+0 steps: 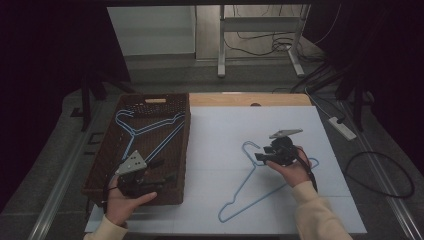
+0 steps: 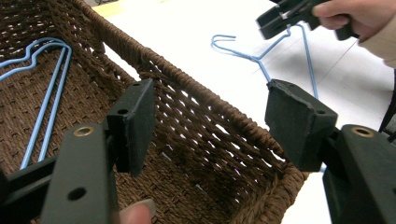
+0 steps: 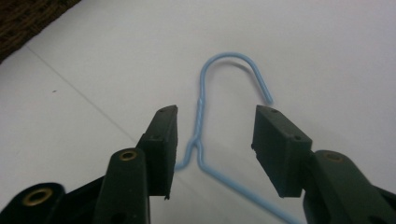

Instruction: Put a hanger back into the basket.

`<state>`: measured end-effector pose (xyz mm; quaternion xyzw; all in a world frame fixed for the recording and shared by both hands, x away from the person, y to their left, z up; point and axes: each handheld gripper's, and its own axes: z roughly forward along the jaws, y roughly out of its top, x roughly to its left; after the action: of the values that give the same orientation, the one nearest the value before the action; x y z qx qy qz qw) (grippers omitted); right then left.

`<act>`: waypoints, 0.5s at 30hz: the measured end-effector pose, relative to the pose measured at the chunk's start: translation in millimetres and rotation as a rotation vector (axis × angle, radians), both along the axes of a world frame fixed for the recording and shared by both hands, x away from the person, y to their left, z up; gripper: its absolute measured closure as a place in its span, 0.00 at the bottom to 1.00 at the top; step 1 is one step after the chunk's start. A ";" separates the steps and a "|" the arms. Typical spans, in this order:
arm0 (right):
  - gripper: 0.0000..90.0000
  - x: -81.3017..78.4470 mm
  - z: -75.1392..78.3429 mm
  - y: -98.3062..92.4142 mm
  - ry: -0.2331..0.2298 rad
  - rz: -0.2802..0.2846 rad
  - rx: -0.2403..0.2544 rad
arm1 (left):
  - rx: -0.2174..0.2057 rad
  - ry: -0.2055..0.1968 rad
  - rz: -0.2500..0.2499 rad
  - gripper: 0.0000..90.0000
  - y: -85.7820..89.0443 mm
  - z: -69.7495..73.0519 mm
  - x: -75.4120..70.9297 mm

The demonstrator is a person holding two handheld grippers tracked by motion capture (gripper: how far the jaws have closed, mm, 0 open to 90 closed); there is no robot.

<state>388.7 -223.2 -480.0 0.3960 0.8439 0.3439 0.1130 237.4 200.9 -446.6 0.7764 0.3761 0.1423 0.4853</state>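
- Nearest, the left tongs (image 1: pixel 161 171) sit in the person's left hand (image 1: pixel 121 200) at the near right corner of the dark brown woven wicker basket (image 1: pixel 102 150). They are spread wide with nothing between the pads, which straddle the basket's right wall (image 2: pixel 205 116).
- Inside the basket, two light blue wire hangers (image 1: pixel 150 127) lie flat on its floor, hooks toward the far left corner; much of the near floor is bare.
- To the right, a single light blue wire clothes hanger (image 1: pixel 250 192) lies flat on the white tabletop (image 1: pixel 220 135), its hook (image 3: pixel 231 63) pointing away and its bottom bar reaching toward the near edge. It lies well clear of the basket's wall and of the tabletop's right edge.
- The right tongs (image 1: pixel 260 154) hover just above this hanger's twisted neck (image 3: pixel 198 126). They are parted, the neck between the pads but not pinched.
- Beyond, open white surface runs to a bare wooden strip (image 1: pixel 250 99) at the far edge.
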 end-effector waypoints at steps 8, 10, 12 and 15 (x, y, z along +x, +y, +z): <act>0.50 27.3 -13.0 29.7 0.056 0.029 -0.053 | -0.001 -0.001 -0.002 0.38 -0.3 -0.3 -0.1; 0.52 32.9 -16.9 36.0 0.062 0.022 -0.080 | 0.000 0.000 -0.001 0.38 -0.9 -0.6 0.4; 0.54 37.6 -20.7 40.5 0.075 0.020 -0.098 | 0.000 0.001 -0.004 0.38 -1.3 -0.5 0.9; 0.57 43.1 -25.8 45.9 0.092 0.011 -0.120 | 0.002 0.000 -0.008 0.38 -1.8 -0.7 1.0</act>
<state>431.8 -177.3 -505.8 0.3992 0.8695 0.2748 0.0959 238.3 199.0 -447.2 0.7782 0.3729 0.1409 0.4853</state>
